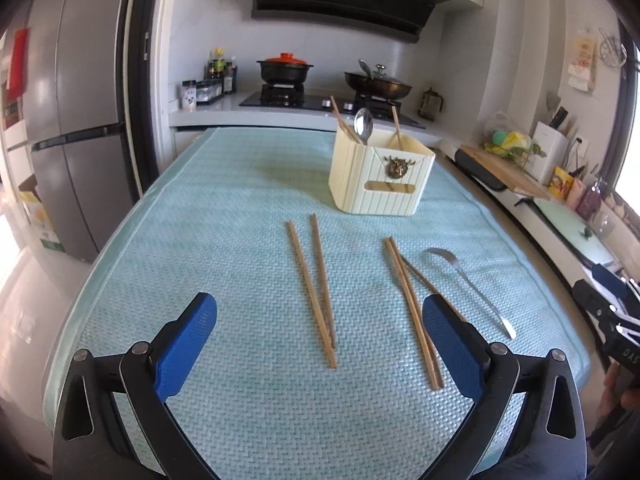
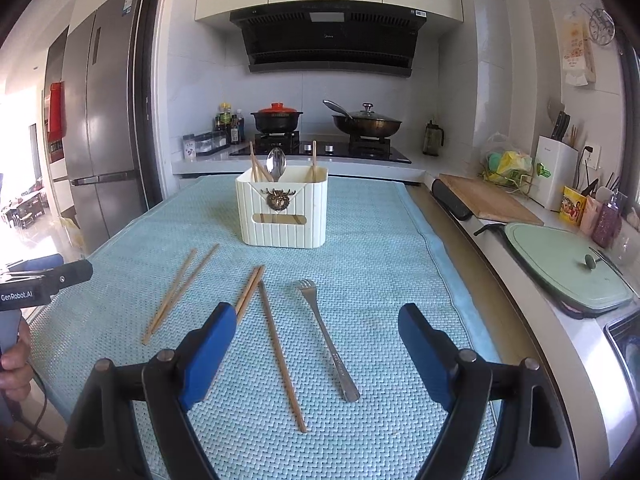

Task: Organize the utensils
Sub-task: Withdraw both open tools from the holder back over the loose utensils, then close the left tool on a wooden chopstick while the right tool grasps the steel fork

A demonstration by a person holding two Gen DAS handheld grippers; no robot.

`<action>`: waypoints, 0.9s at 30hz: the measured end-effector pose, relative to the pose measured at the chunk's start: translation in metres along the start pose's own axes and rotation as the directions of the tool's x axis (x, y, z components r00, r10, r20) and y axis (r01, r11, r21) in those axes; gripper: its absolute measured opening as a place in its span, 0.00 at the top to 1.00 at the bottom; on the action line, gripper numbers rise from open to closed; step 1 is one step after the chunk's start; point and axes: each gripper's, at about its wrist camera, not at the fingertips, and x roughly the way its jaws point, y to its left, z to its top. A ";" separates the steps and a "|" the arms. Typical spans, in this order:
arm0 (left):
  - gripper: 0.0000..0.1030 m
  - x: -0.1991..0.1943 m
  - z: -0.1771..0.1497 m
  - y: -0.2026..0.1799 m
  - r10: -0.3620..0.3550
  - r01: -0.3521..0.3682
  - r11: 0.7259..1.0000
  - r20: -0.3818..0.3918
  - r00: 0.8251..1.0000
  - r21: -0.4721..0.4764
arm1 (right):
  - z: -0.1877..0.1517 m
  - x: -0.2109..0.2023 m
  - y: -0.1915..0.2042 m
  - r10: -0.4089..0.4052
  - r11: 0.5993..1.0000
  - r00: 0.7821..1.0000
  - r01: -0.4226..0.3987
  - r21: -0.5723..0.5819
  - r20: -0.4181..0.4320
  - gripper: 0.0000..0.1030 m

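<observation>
A cream utensil holder (image 1: 380, 178) (image 2: 282, 212) stands on the teal mat and holds a spoon (image 1: 363, 122) and some chopsticks. Two chopsticks (image 1: 316, 288) (image 2: 178, 292) lie on the mat left of centre. More chopsticks (image 1: 412, 308) (image 2: 280, 352) lie to their right. A metal fork (image 1: 472, 290) (image 2: 328, 340) lies farthest right. My left gripper (image 1: 320, 344) is open and empty above the near mat, with the left pair between its fingers. My right gripper (image 2: 318, 356) is open and empty, with one chopstick and the fork between its fingers.
The teal mat (image 1: 224, 200) covers the table. Behind it is a counter with a hob, a black pot (image 2: 277, 118) and a wok (image 2: 366, 124). A fridge (image 1: 76, 120) stands at left. At right are a wooden board (image 2: 486, 200) and a green lidded pan (image 2: 564, 268).
</observation>
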 end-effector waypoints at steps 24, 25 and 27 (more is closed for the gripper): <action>0.01 0.045 -0.040 0.011 0.090 -0.084 0.996 -0.153 0.984 0.042 | -0.051 0.022 -0.026 -0.004 0.999 0.992 0.011 0.053 -0.127 0.00; 0.01 0.048 -0.040 0.012 0.089 -0.084 0.996 -0.161 0.983 0.034 | -0.051 0.024 -0.026 0.002 0.998 0.991 0.006 0.057 -0.131 0.00; 0.01 0.054 -0.040 0.017 0.089 -0.088 0.996 -0.179 0.980 0.012 | -0.050 0.028 -0.026 0.020 0.998 0.990 -0.011 0.064 -0.140 0.00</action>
